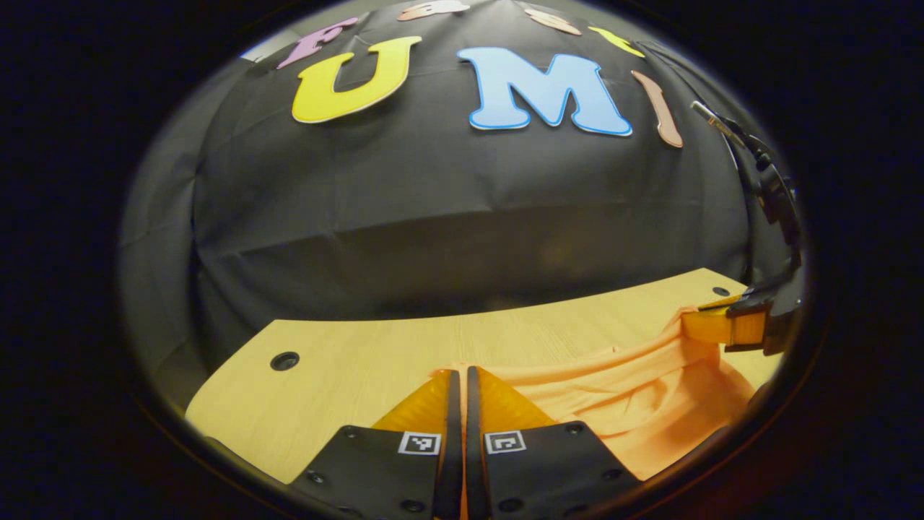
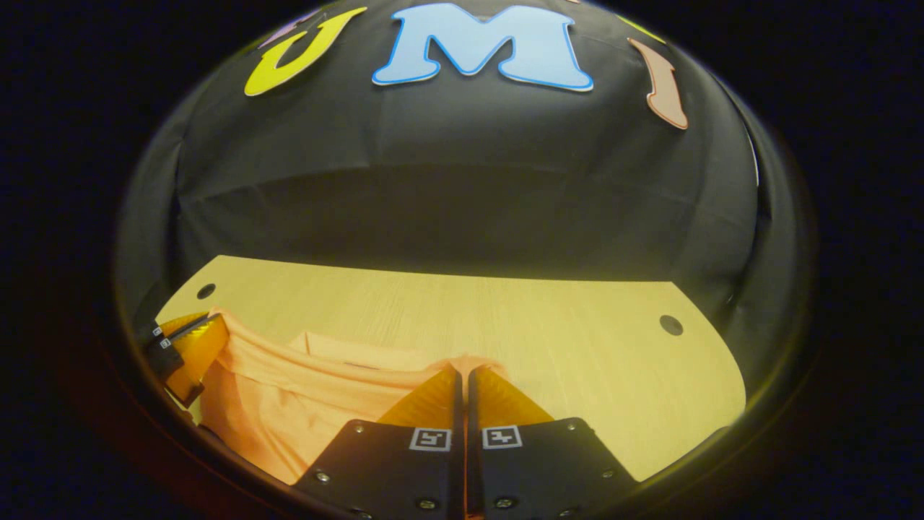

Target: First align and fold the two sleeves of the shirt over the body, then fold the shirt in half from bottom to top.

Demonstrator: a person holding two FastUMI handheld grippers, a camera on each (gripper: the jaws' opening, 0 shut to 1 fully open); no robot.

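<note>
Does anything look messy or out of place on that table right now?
Nothing is spilled or damaged. The orange shirt is bunched and wrinkled, not flat on the wooden table, because the left gripper and right gripper each pinch an edge and hold it up.

Shirts: one shirt (image 1: 635,404)
Tables: one table (image 2: 505,318)
Table holes: two, hole (image 2: 670,325) and hole (image 2: 206,291)
Grippers: two, left gripper (image 1: 458,375) and right gripper (image 2: 462,377)
</note>
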